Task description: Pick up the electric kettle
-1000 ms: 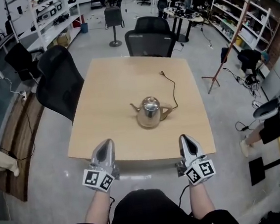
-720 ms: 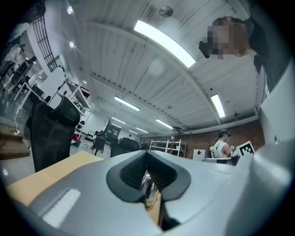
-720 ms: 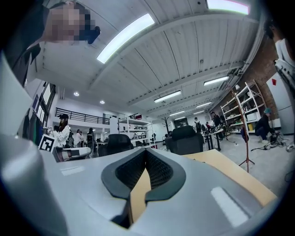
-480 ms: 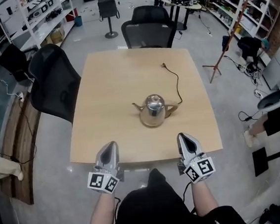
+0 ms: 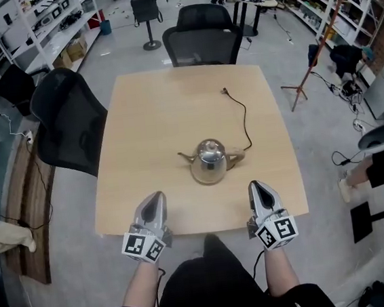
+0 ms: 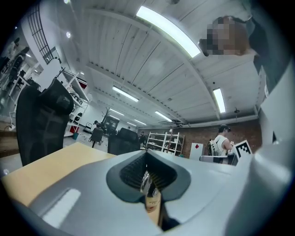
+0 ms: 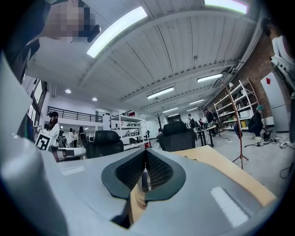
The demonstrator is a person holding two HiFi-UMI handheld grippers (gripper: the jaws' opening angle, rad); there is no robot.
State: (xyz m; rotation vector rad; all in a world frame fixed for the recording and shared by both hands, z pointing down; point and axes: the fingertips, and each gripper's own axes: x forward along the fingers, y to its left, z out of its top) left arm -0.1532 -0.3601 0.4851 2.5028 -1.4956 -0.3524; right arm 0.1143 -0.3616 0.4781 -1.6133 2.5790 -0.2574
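Kettle (image 5: 208, 161) sits mid-worktop (image 5: 153, 112), spout at 9 o'clock. Left gripper (image 5: 157, 196) at 7 o'clock of it, right gripper (image 5: 256, 185) at 5 o'clock. Fingers (image 5: 149, 214) of both closed, empty.

Black chairs (image 5: 202, 45) flank a wooden table (image 5: 168, 118) on grey floor (image 5: 313, 137).

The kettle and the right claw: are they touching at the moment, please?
Apart. The head view shows a strip of bare table between the right claw and the kettle.
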